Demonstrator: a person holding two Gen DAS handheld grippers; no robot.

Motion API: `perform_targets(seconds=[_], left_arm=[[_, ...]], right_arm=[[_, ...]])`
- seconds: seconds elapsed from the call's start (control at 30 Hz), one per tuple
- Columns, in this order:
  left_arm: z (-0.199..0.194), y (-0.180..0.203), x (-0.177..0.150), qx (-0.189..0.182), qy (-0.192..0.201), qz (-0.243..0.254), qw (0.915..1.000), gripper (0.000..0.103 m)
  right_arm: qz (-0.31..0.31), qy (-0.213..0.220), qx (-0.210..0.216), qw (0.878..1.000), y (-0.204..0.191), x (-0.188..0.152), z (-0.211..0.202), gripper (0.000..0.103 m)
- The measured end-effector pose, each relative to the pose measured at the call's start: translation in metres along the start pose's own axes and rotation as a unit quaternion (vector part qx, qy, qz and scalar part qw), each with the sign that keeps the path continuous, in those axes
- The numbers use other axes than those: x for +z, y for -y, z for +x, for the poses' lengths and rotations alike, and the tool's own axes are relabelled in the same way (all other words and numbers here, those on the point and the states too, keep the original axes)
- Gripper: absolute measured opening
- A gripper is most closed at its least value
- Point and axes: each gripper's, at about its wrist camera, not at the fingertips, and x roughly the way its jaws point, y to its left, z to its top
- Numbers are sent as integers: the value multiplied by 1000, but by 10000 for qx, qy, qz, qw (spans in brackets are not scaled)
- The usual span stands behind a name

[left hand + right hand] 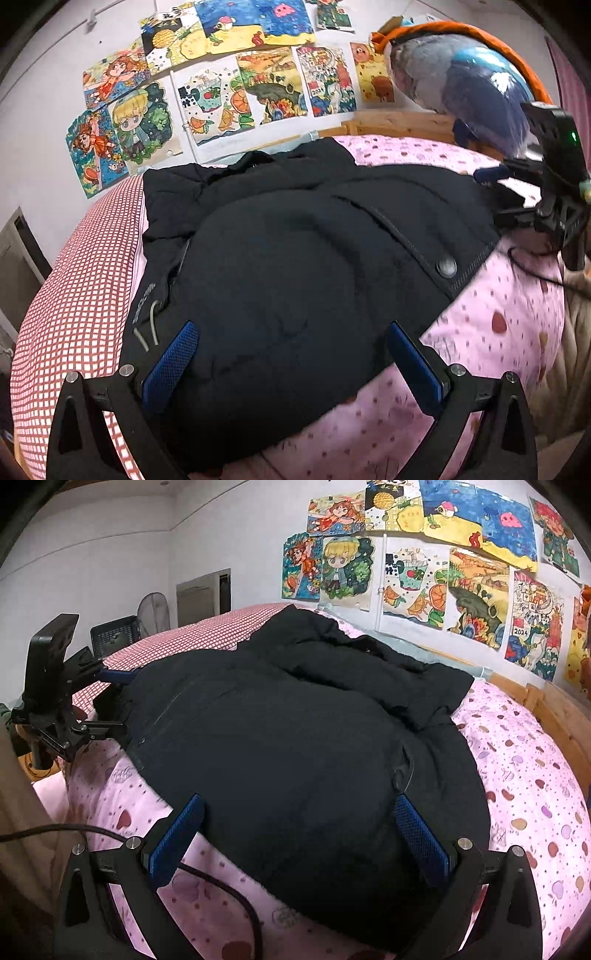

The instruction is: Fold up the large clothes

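A home bedroom: pink-quilted bed (524,760), children's drawings (461,554) taped on the wall.

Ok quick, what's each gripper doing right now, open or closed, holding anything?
Left gripper: open, holding nothing, jaws spread over the black jacket.
Right gripper: open, holding nothing, also over the jacket.

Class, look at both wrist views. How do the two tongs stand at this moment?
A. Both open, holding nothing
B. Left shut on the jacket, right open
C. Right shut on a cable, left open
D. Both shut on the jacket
A: the left tongs and right tongs each show blue pads spread wide apart over the black jacket, with nothing pinched between them.
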Motion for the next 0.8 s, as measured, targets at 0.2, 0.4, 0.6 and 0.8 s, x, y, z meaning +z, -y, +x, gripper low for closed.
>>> perform_targets(seconds=[0.2,0.4,0.6,0.8], left_arm=[[-3,4,-11,117,-144,73,9998,103],[2,9,-19,193,-317,257,9990,103],[4,13,-22,326,-404,355,9980,103],[8,14,-23,466,-417,331,9975,103]], right_arm=[[51,-161,85,9998,2,-14,-5,101],[-141,-367,11,9992,-3,-20,-2,101],[-532,-524,-295,9968,-11,-19,4,101],[-580,-532,-560,9953,-14,-21,1,101]])
